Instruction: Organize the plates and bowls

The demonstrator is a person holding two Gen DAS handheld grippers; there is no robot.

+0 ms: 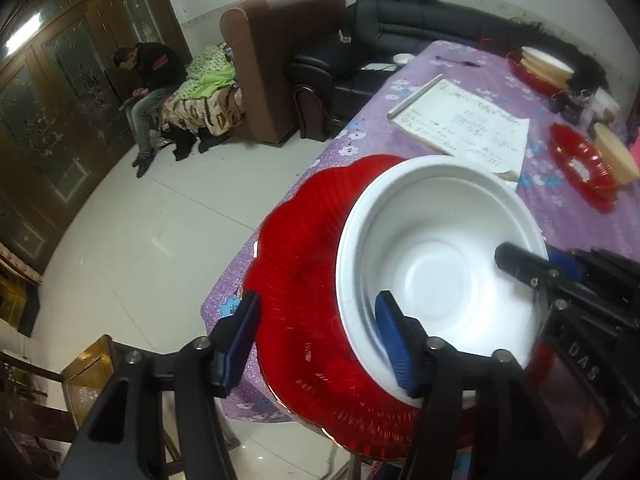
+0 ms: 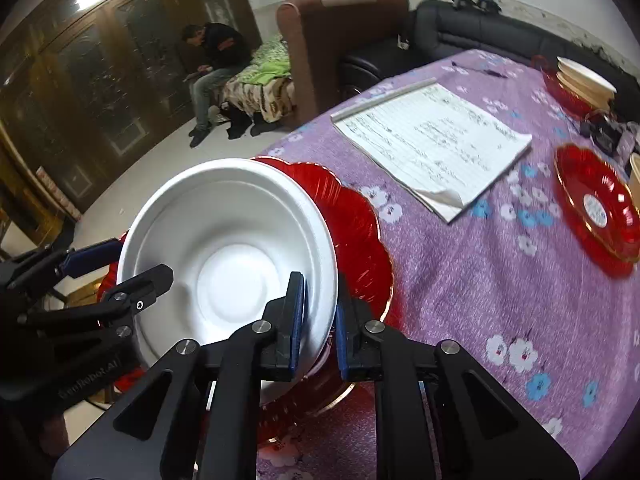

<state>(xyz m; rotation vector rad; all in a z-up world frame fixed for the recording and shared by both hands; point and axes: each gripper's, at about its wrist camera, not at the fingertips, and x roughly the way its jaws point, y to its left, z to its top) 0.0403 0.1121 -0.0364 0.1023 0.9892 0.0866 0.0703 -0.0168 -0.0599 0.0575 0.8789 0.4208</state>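
The white, shallow, round foam-like bowl (image 2: 228,256) sits on the red, scalloped, translucent plastic plate (image 2: 360,232), which rests at the edge of the table (image 2: 460,280) covered by a purple floral cloth.

The right gripper (image 2: 319,320) is closed on the bowl's rim: one blue-padded finger lies inside the bowl wall, the other outside it, with the thin rim pinched between the fingers (image 2: 297,312). The plate lies under and beyond the outer finger and does not appear to be in the grip.

The left gripper (image 1: 320,344) stands open. One of its fingers (image 1: 394,344) is inside the bowl against the near wall; the other finger is outside, over the plate's outer edge, clear of the bowl. Bowl rim and plate edge both lie between the fingers, but the pads press on neither.

Handling judgement: the bowl looks very light, thin-walled and slightly compliant. Excess pinch force is likely to dent or crack the rim. Its smooth surface may slip in a shallow grip. The recommended hold is on the rim, one finger inside and one outside, set well down the wall.

The plate appears rigid, glossy and brittle. Its scalloped edge gives a narrow purchase, so the fingers should bite across the flat rim rather than on a scallop tip.

Further red plates (image 2: 596,208) and cream bowls (image 2: 584,80) lie well beyond the fingertips, past a lined paper notepad (image 2: 432,140).
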